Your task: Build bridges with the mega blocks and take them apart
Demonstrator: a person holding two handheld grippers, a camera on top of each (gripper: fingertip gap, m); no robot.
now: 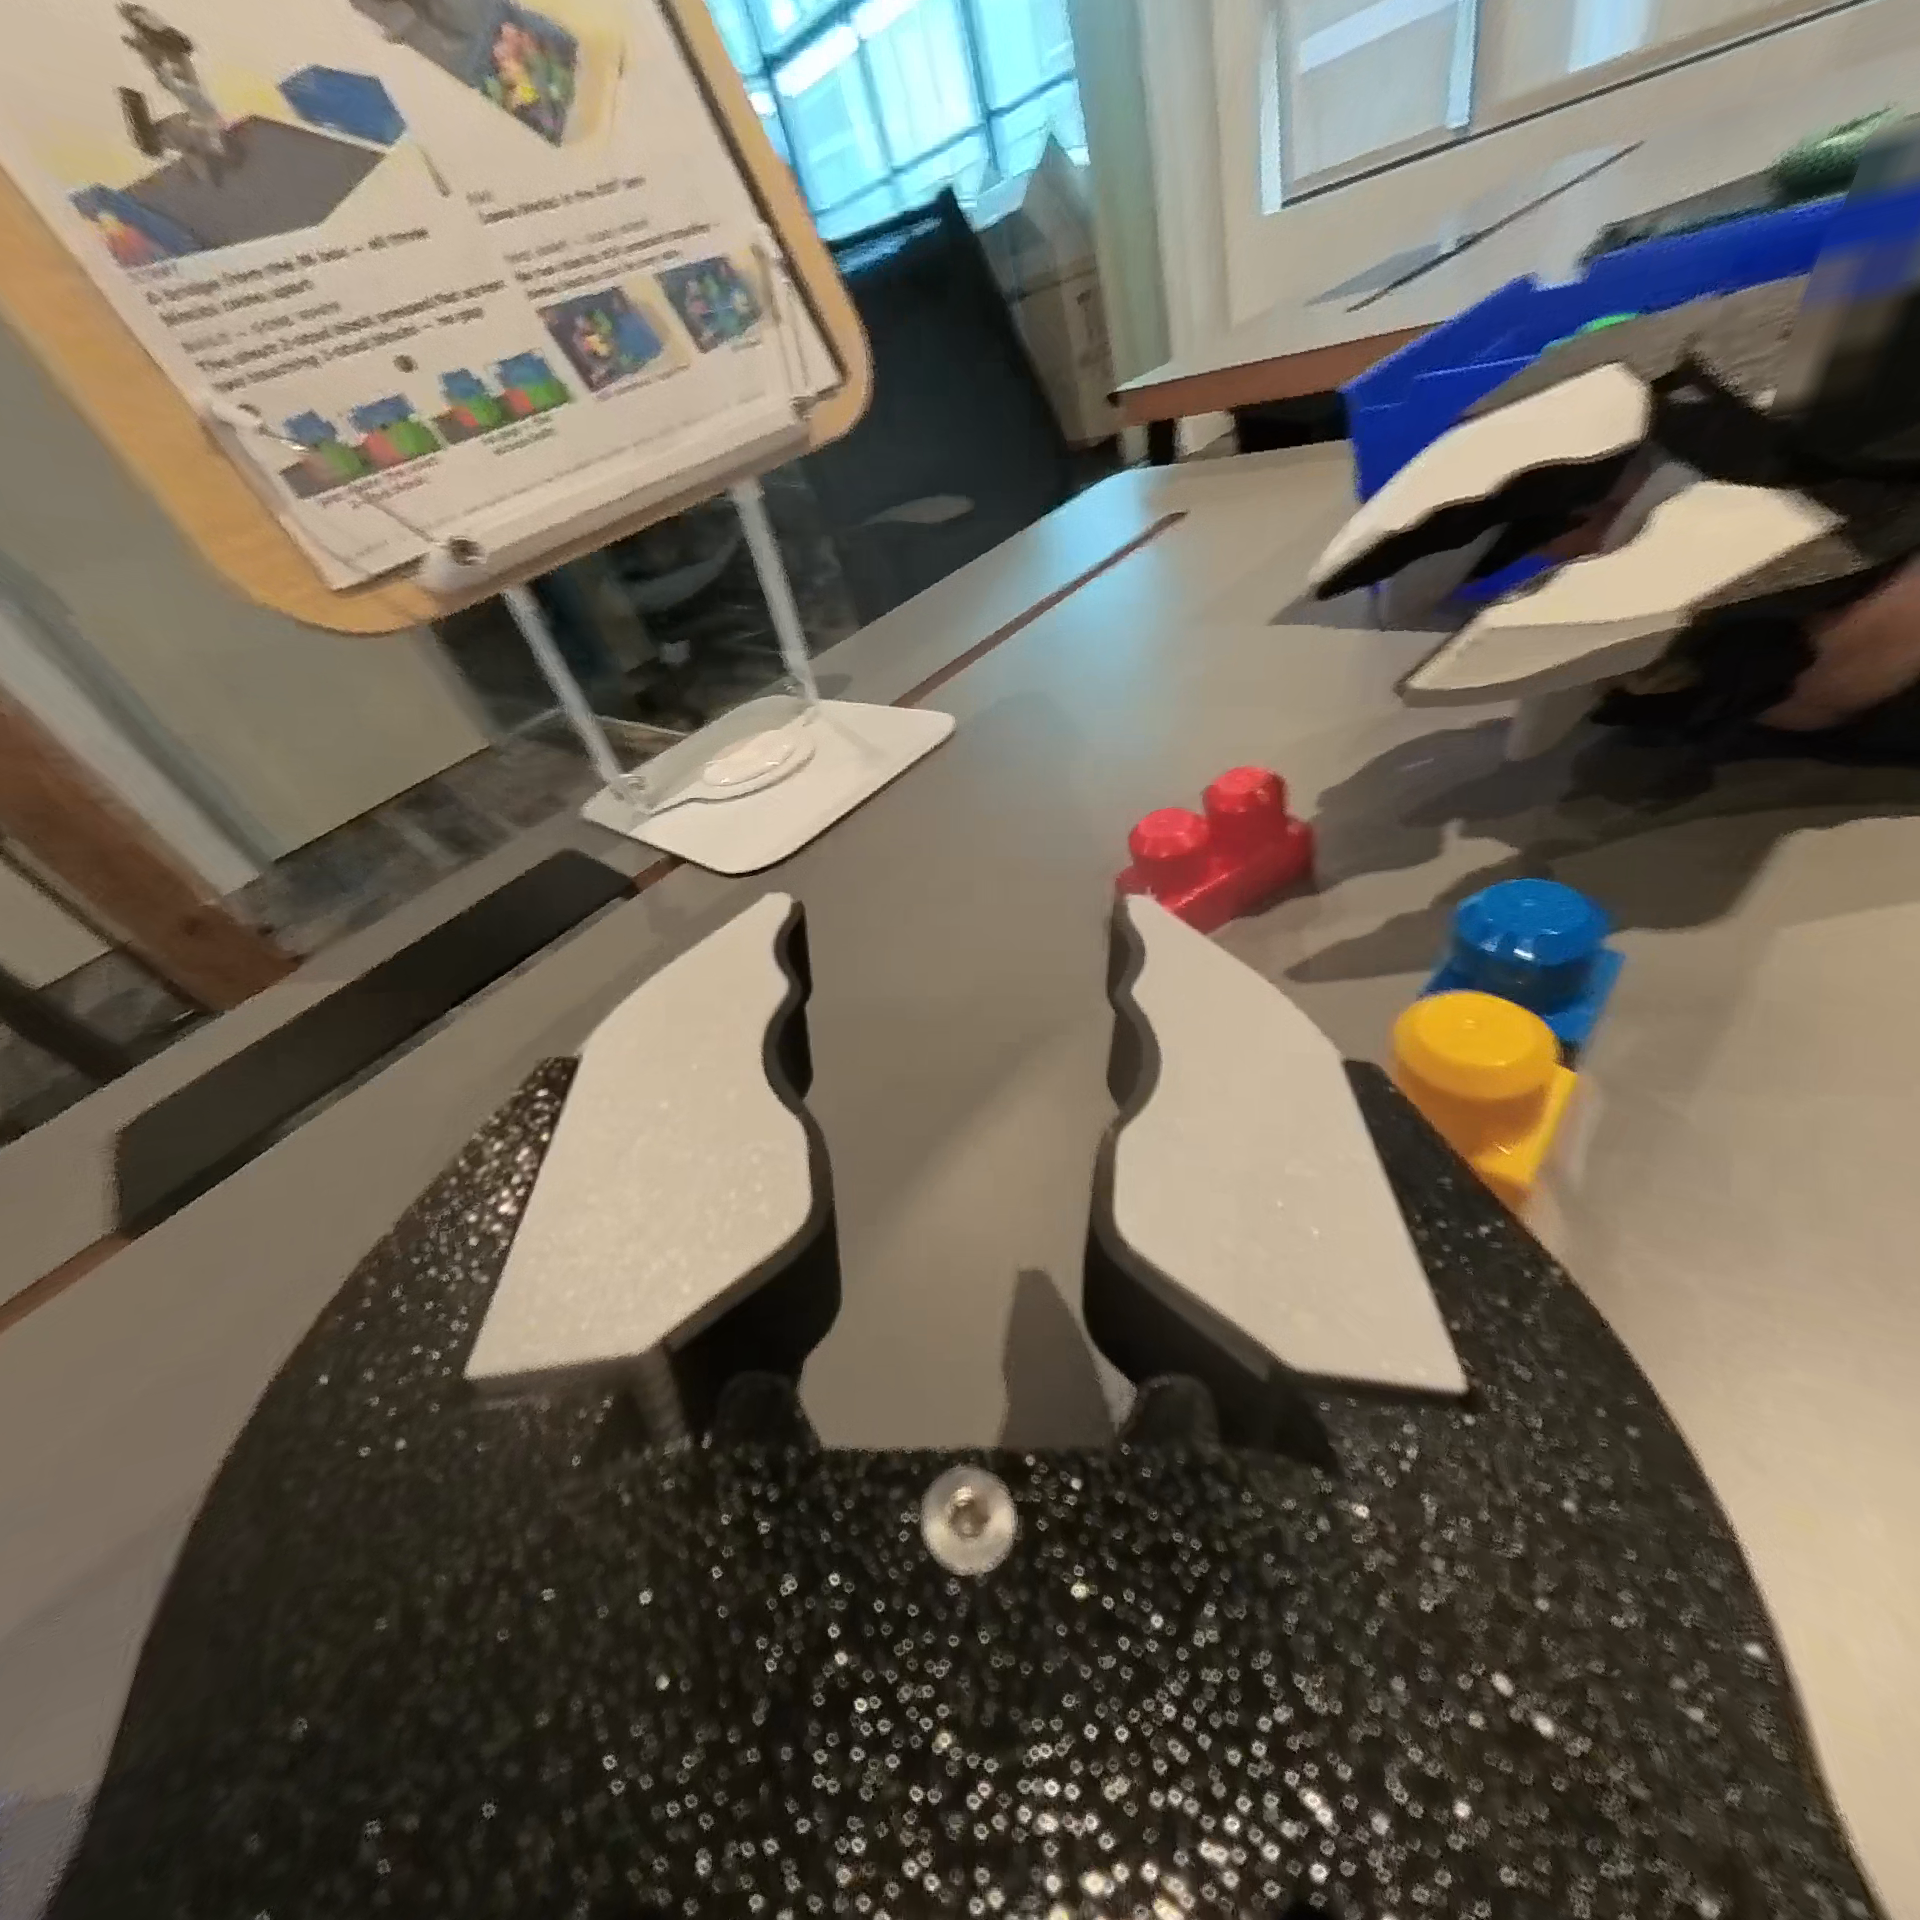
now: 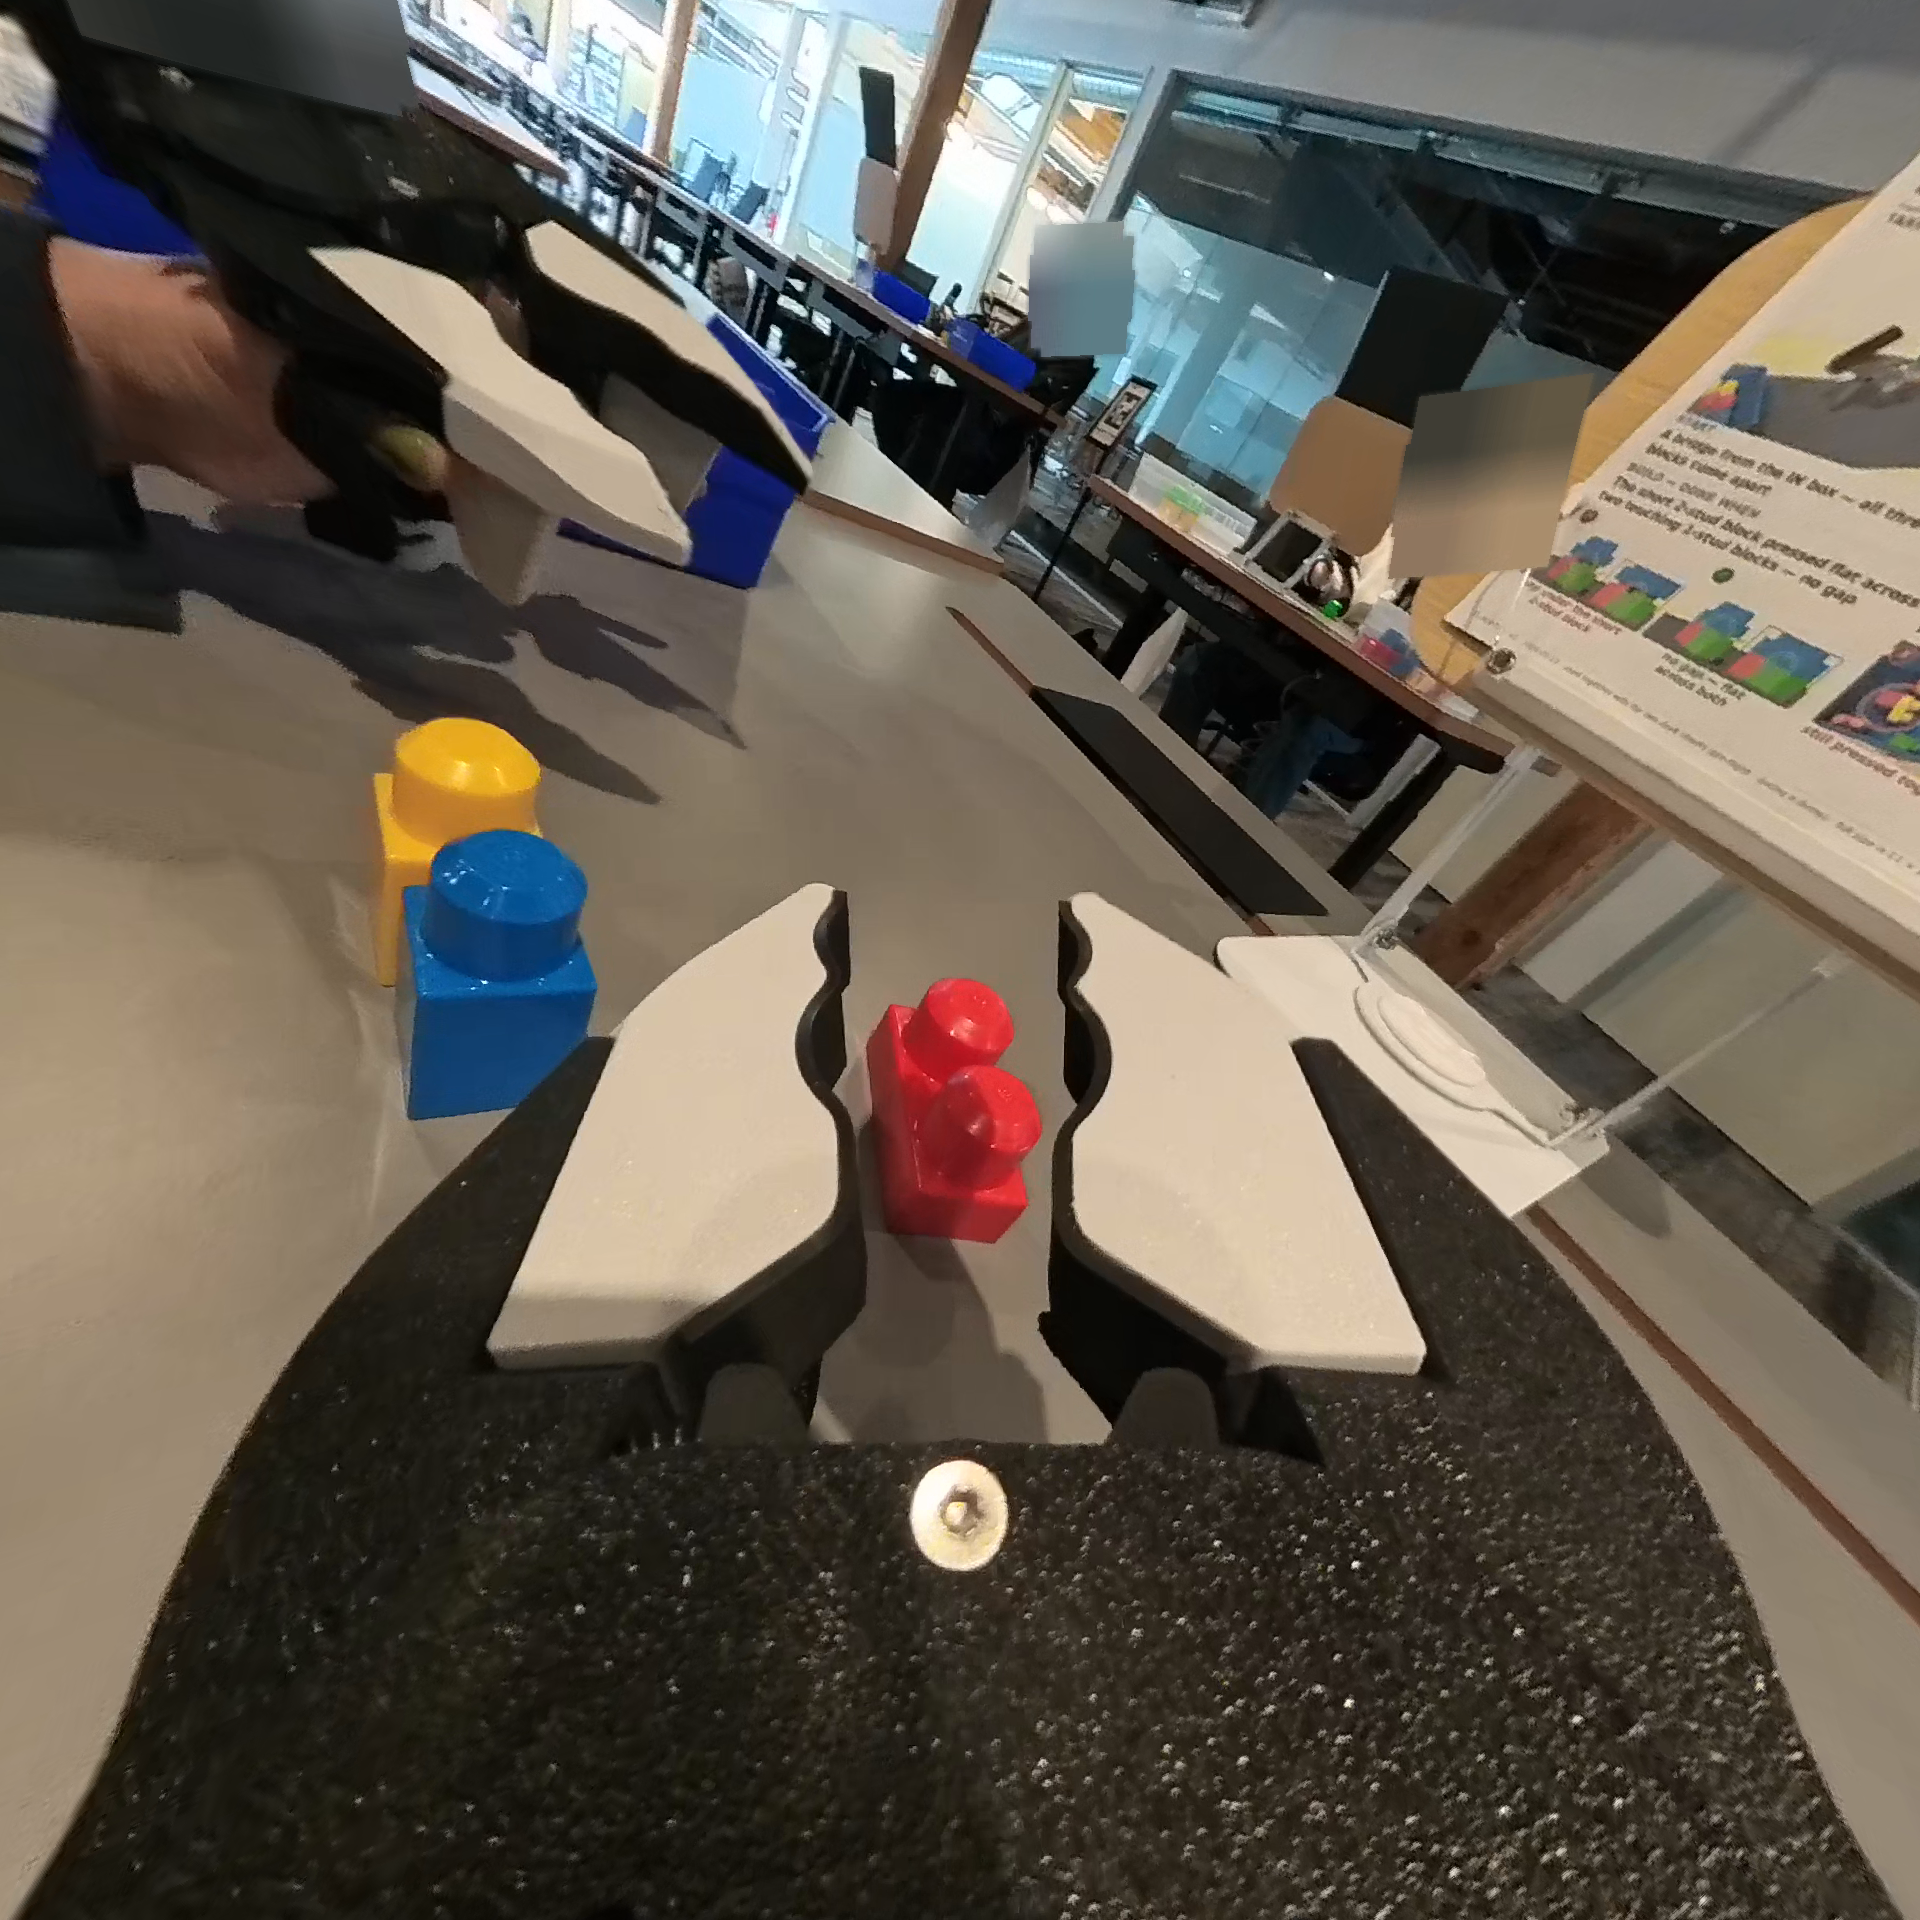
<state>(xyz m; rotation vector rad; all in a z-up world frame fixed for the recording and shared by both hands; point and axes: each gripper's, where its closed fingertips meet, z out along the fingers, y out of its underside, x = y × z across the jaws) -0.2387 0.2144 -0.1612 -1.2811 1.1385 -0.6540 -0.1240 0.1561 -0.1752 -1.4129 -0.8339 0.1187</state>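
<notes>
Fingers (image 2: 727,1091) of the right gripper (image 2: 954,914) stand apart on either side of the red two-stud block (image 2: 951,1122), which lies on the grey worktop (image 2: 208,1247) with gaps showing at both flanks, so nothing is grasped; the left gripper (image 1: 956,914) is likewise spread over bare worktop. Yellow block (image 2: 436,800) and blue block (image 2: 499,987), one stud each, stand touching, just beside the red one and away from the worktop's far edge. These look like light, hollow, rigid plastic with a glossy, somewhat slippery skin, so I'd pinch the red block across its flat long sides below the studs.
</notes>
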